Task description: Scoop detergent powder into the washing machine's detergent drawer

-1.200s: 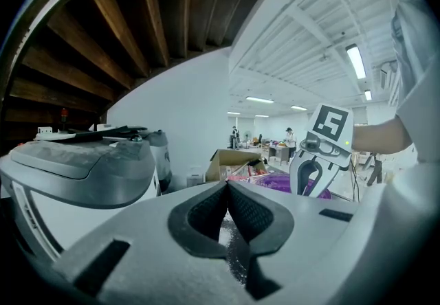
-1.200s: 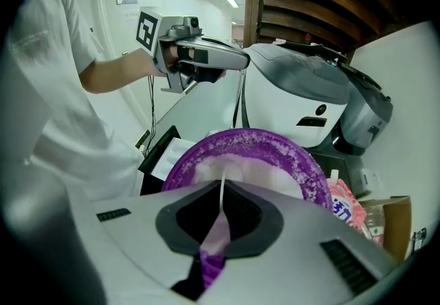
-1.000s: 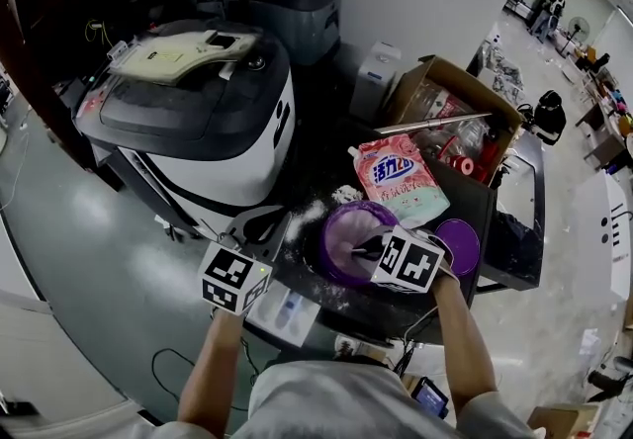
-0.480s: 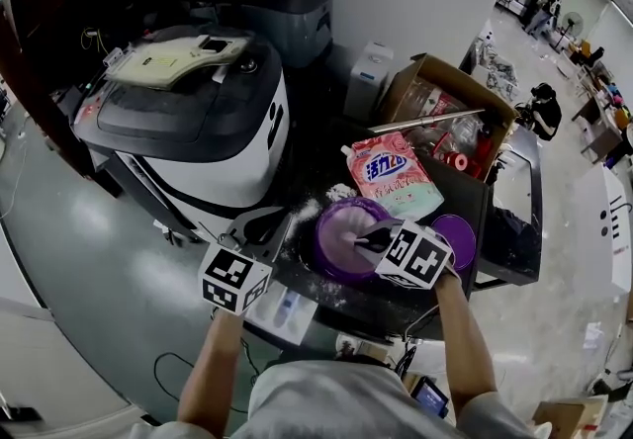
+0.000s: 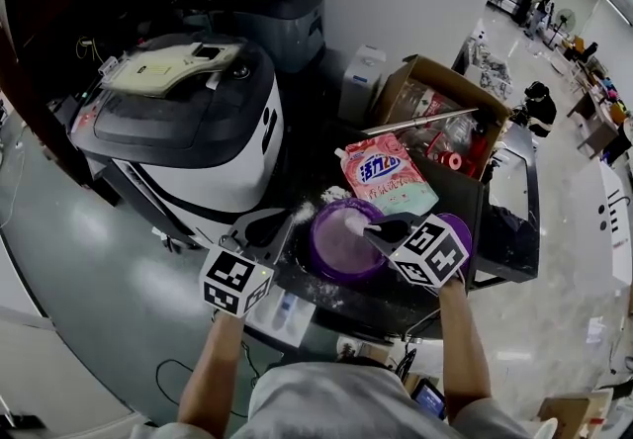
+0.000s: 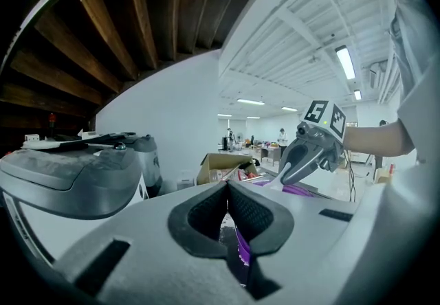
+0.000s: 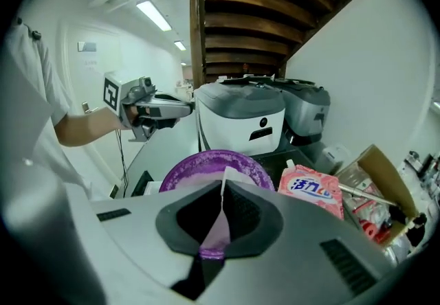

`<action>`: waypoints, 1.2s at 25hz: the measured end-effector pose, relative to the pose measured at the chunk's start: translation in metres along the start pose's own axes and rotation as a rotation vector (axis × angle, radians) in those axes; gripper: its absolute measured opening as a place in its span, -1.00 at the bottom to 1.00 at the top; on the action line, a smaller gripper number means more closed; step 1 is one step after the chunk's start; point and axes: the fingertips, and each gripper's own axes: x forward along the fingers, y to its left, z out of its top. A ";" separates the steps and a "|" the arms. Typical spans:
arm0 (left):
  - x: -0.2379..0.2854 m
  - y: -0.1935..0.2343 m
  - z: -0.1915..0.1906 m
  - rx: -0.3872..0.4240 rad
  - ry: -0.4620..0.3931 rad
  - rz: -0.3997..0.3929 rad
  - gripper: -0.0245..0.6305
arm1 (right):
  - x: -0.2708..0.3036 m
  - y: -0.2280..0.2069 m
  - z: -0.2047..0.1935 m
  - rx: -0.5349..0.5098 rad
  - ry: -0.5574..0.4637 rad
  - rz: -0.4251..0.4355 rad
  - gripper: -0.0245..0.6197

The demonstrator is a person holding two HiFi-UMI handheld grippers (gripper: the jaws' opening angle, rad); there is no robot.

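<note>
A purple tub [image 5: 341, 241] of white powder stands on a dark table in front of the washing machine [image 5: 188, 116]. My right gripper [image 5: 388, 228] is shut on the handle of a pale scoop [image 5: 356, 222], whose bowl hangs over the tub's far right side. The right gripper view shows that handle [image 7: 220, 221] clamped between the jaws, with the tub [image 7: 206, 163] beyond. My left gripper [image 5: 263, 227] hovers at the tub's left, shut with nothing in it. A white drawer [image 5: 285, 312] lies below the left gripper's marker cube.
A pink detergent bag [image 5: 384, 176] lies behind the tub, and a purple lid [image 5: 467, 229] lies to its right. An open cardboard box [image 5: 445, 116] holds clutter at the back right. Spilled powder dusts the table. A second grey machine [image 5: 267, 2] stands at the back.
My right gripper has drawn back to the right and lifted the scoop from the tub's middle toward its far right rim. The left gripper has hardly moved.
</note>
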 end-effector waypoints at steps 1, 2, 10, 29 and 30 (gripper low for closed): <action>0.000 -0.001 0.001 0.000 -0.002 -0.001 -0.90 | -0.002 -0.003 0.000 0.021 -0.023 -0.016 -0.91; 0.001 -0.001 0.001 0.000 -0.003 -0.002 -0.90 | -0.005 -0.005 0.000 0.045 -0.048 -0.031 -0.91; 0.000 -0.012 0.005 0.004 -0.013 -0.024 -0.90 | -0.029 -0.015 -0.004 0.239 -0.216 -0.137 -0.91; -0.004 -0.010 -0.001 0.057 -0.021 -0.203 -0.90 | -0.067 0.011 -0.015 0.535 -0.439 -0.337 -0.91; -0.003 -0.011 -0.004 0.057 -0.016 -0.212 -0.90 | -0.068 0.016 -0.017 0.544 -0.447 -0.337 -0.91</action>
